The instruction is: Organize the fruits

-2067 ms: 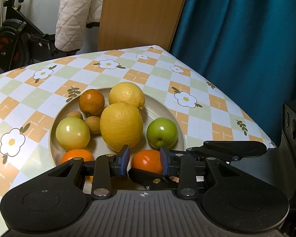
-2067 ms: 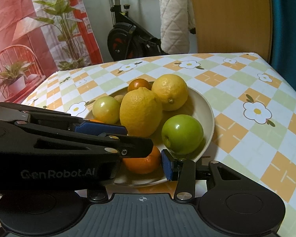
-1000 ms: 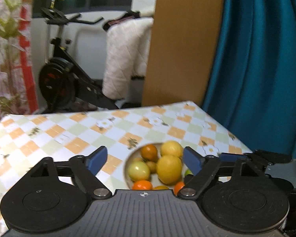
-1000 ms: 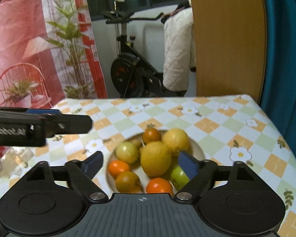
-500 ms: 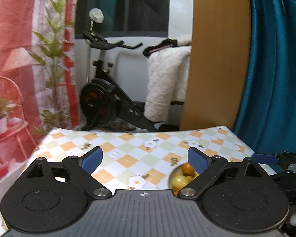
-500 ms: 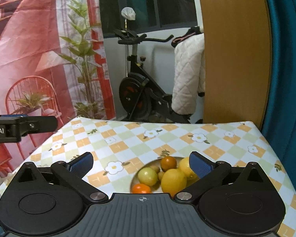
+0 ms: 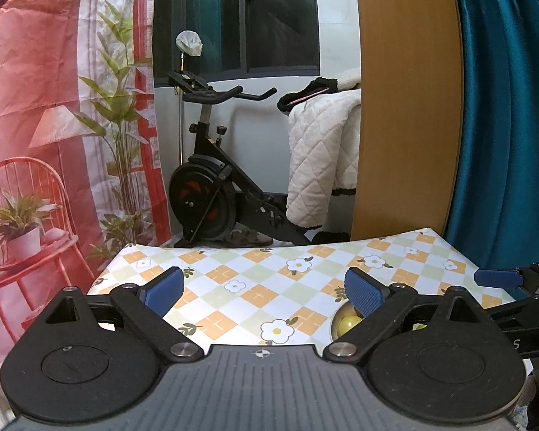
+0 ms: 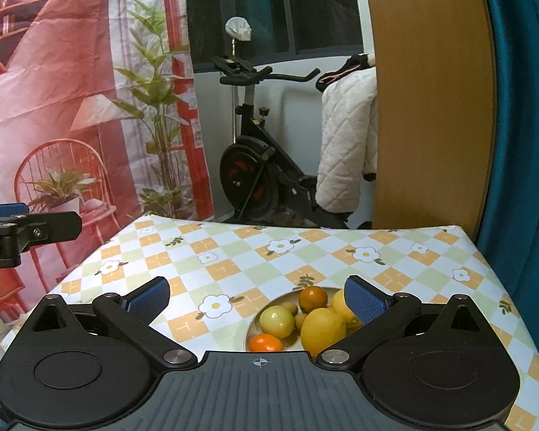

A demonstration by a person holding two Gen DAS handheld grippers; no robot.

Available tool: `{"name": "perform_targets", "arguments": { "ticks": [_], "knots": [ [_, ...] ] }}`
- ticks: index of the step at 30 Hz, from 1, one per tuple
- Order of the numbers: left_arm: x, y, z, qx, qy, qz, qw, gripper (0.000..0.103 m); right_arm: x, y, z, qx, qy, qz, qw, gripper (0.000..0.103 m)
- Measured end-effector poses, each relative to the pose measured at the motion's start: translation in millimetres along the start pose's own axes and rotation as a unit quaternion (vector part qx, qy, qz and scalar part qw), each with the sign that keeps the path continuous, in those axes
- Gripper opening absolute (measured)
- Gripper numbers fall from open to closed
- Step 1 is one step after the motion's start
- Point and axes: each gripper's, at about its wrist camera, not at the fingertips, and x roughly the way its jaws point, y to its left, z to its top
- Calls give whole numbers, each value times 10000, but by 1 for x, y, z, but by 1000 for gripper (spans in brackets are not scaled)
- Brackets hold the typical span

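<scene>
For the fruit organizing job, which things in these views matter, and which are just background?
Job:
- round cream plate holding fruit
- big yellow lemon
- small orange mandarin
- pale green apple
- left gripper and right gripper, both open and empty

Background:
- black exercise bike
- white quilted blanket
- teal curtain

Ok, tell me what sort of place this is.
Most likely a room in a home: a table with a flowered cloth holds a bowl of fruit, an exercise bike stands behind it, and a teal curtain hangs on the right.
</scene>
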Motion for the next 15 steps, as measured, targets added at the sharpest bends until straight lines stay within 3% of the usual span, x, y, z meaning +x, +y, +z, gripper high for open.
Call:
{"name": "perform_targets", "arguments": {
  "ticks": [15],
  "knots": [
    [5,6,-9,-318,265,-197,9989,98,1,-6,-3,28,24,-11,10000,102]
  ]
}}
